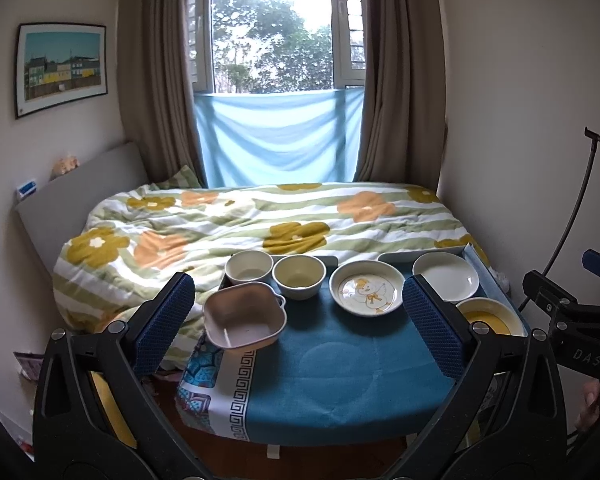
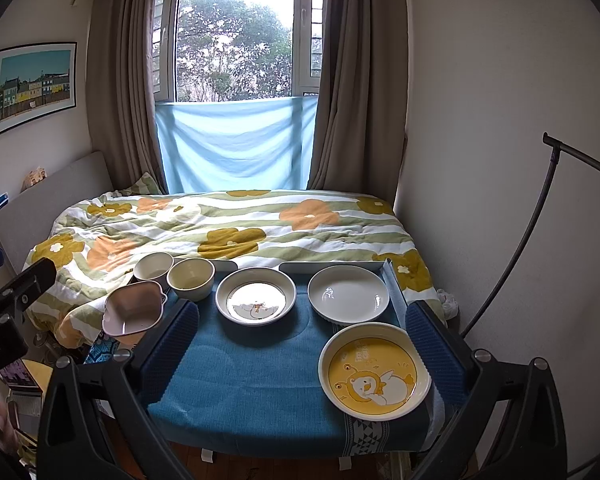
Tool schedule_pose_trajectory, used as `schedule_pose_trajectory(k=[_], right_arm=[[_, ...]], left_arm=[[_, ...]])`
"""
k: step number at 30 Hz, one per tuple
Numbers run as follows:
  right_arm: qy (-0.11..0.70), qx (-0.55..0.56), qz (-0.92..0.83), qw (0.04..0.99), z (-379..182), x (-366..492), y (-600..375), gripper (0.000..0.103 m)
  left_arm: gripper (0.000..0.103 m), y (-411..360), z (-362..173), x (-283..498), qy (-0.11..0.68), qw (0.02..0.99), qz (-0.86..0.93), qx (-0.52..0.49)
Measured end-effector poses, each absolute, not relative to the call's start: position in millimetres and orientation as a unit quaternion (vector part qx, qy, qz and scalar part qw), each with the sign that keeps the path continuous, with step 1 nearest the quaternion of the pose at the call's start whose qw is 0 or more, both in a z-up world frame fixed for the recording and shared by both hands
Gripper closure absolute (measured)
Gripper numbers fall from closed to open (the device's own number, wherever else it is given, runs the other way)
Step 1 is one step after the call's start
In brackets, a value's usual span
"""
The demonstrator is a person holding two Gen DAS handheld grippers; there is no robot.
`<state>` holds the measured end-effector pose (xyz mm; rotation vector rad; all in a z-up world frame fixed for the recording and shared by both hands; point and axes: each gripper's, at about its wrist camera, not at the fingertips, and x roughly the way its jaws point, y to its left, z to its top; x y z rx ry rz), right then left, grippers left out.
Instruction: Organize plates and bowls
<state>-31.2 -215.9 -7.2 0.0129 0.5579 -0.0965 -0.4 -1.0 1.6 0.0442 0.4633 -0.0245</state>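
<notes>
A small table with a blue cloth point(image 1: 340, 364) carries the dishes. At the back left stand a white bowl point(image 1: 249, 267) and a cream bowl point(image 1: 299, 275). A pink square bowl point(image 1: 242, 318) sits at the left edge. A duck-print plate point(image 1: 367, 288) lies mid-table, a plain white plate point(image 1: 446, 277) at the back right, and a yellow cartoon plate point(image 2: 374, 371) at the front right. My left gripper point(image 1: 298, 322) is open and empty above the cloth. My right gripper point(image 2: 304, 350) is open and empty, its right finger point(image 2: 436, 356) beside the yellow plate.
A bed with a flowered quilt point(image 1: 260, 224) lies right behind the table. Curtains and a window are beyond it. A trayrim point(image 2: 336, 266) sits behind the white plate. A black curved stand point(image 2: 528, 232) rises at the right by the wall.
</notes>
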Motion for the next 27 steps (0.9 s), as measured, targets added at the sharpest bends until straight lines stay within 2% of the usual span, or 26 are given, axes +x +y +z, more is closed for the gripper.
schedule_pose_trajectory(k=[13, 20, 27], right_arm=[[0.281, 0.009, -0.05, 0.958, -8.3, -29.4, -217.1, 0.0], [0.323, 0.035, -0.072, 0.943, -26.0, -23.2, -235.3, 0.0], [0.372, 0.082, -0.092, 0.92, -70.8, -17.1, -302.2, 0.0]], left_arm=[[0.0, -2.9, -0.9, 3.3, 0.237, 0.971, -0.033, 0.022], [0.001, -20.4, -16.3, 29.2, 0.287, 0.953, -0.091, 0.038], [0.001, -77.4, -64.1, 73.5, 0.358, 0.918, -0.169, 0.028]])
